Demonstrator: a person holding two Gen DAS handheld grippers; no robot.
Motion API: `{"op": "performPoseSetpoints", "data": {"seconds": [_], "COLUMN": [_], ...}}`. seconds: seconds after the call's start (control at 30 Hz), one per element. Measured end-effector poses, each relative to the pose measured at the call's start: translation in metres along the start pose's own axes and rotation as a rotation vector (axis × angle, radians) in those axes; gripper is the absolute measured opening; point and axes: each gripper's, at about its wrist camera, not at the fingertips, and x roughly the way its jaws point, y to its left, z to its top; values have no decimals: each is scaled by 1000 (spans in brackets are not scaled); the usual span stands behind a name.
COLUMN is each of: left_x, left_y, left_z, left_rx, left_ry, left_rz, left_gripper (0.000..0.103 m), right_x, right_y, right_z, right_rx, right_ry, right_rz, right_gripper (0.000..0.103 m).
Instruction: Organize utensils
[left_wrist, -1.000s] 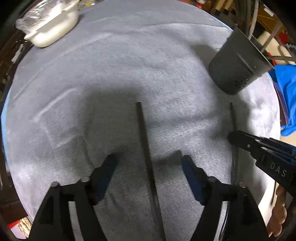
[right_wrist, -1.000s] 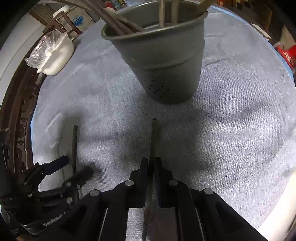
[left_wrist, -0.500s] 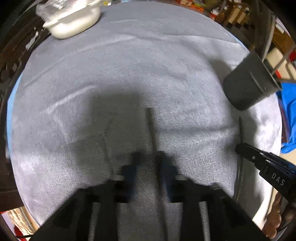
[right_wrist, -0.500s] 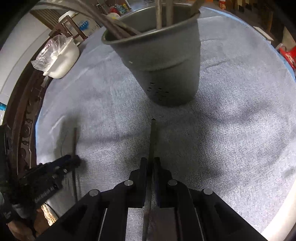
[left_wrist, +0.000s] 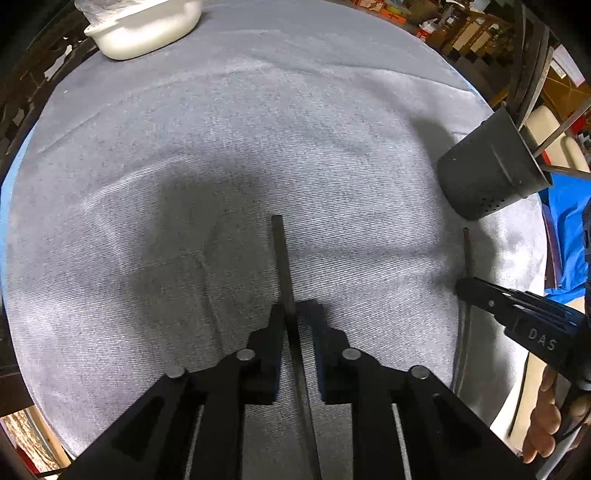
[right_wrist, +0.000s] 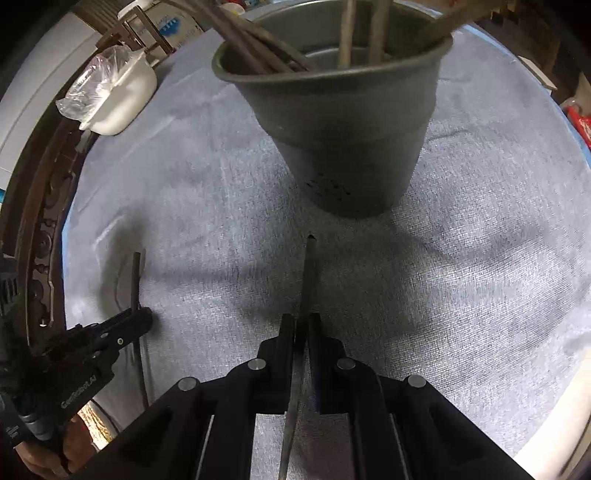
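Nearest the left camera: left tool (left_wrist: 294, 314) clamped narrow on a thin dark stick (left_wrist: 282, 258), probably a chopstick, gripped partway along with the tip pointing forward over the grey cloth (left_wrist: 221, 155) covering the desk. Same picture on the other side: right tool (right_wrist: 302, 325) pinched tight around a second stick (right_wrist: 308, 273), tip aimed straight at the base of the grey cup (right_wrist: 351, 122). Whether either stick is lifted clear of the cloth: cannot tell. Cup just beyond that tip, upright, already crowded with several leaning utensils (right_wrist: 258, 55), so likely the collecting place for both sticks. Grips set away from the tips, presumably to leave a free end for dropping into the cup. Far from the cup, at the desk's rim, a white dish (right_wrist: 122, 99) with crumpled plastic wrap, apparently no part of the job.
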Motion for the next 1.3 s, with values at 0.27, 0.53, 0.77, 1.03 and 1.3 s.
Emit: {"op": "performPoseSetpoints", "data": {"seconds": [0.27, 0.53, 0.77, 1.03, 1.3], "left_x": [1, -21, -49, -82, -60], "left_y": [-4, -11, -23, -30, -12], "left_z": [-4, -20, -33, -33, -32], "left_rx": [2, 2, 15, 28, -25], "left_ry": [-44, -137, -226, -275, -142], "left_rz": [50, 117, 144, 126, 63], "left_gripper": [9, 8, 8, 7, 8], "right_x": [-2, -8, -28, -53, -35], "right_y": [11, 10, 13, 13, 6], "right_z": [-8, -17, -24, -24, -22], "right_rx": [-40, -23, -35, -37, 8], "right_ry": [-51, -109, -174, -223, -130], "right_rz": [-69, -31, 11, 62, 85], "right_gripper": [8, 8, 7, 7, 9]}}
